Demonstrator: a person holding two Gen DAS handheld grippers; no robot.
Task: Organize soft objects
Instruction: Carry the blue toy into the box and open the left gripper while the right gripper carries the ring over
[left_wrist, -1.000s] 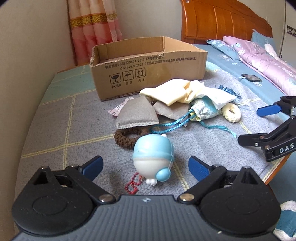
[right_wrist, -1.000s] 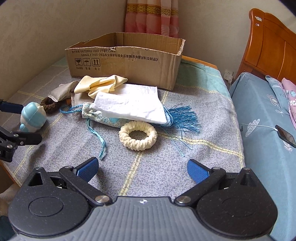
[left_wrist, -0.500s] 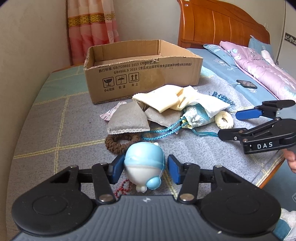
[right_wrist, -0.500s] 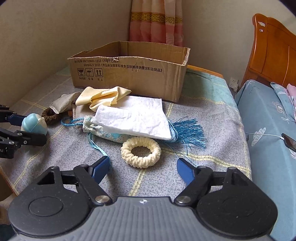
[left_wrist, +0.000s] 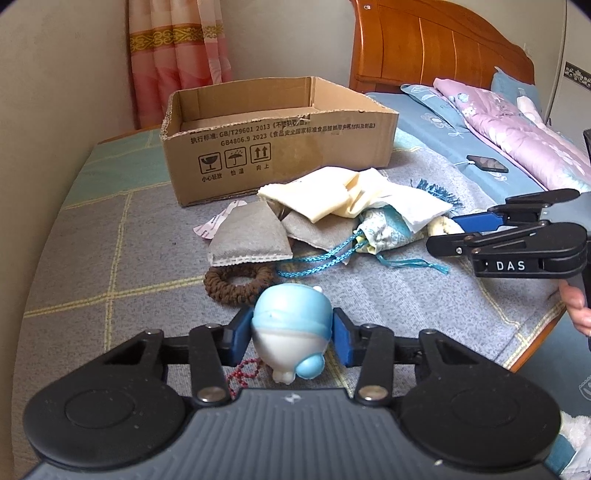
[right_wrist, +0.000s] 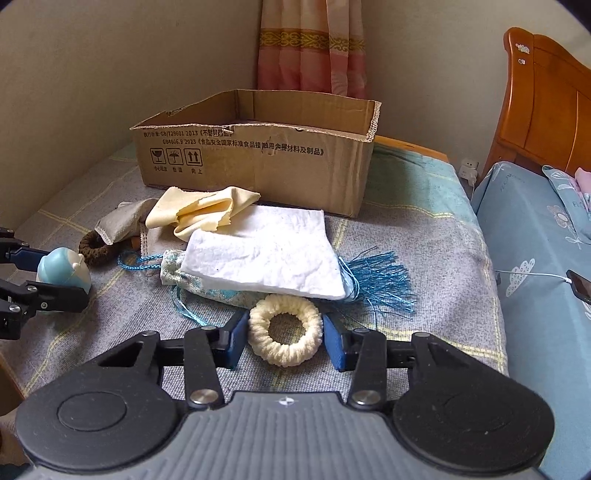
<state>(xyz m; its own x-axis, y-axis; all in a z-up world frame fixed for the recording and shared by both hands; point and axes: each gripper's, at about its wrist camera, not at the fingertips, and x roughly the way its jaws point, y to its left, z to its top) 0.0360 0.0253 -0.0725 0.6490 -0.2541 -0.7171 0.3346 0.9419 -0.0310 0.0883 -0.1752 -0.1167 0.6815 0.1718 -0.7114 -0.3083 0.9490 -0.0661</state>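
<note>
the bed cover (left_wrist: 110, 258) is grey with yellow lines, and it carries everything. the cardboard box (left_wrist: 280, 147) sits open near its far edge, by the curtain (left_wrist: 177, 55). in front of the box lies a heap of soft things: a white cloth (right_wrist: 266, 254), a yellow cloth (right_wrist: 199, 212), a grey pouch (left_wrist: 247, 236), a blue drawstring bag (left_wrist: 380, 229) and a brown hair ring (left_wrist: 236, 284). the blue and white toy (left_wrist: 291, 328) sits near the front edge of the cover, right between the blue pads of the left gripper (left_wrist: 291, 336), and the box is straight ahead of it, past the heap. the left jaws have just been closing and the pads now press on both sides of the toy. the cream hair ring (right_wrist: 284, 332) lies flat near the front edge too, just in front of the white cloth. it sits in the middle of the right gripper (right_wrist: 282, 338). the right jaws have just been closing as well; one pad touches the ring and the other looks a tiny bit off it, so the hold looks not quite made yet. both grippers point forward and slant down at the cover, side by side. the box looks about as far from one as from the other. a hand (left_wrist: 578, 306) shows at the right gripper's handle.
</note>
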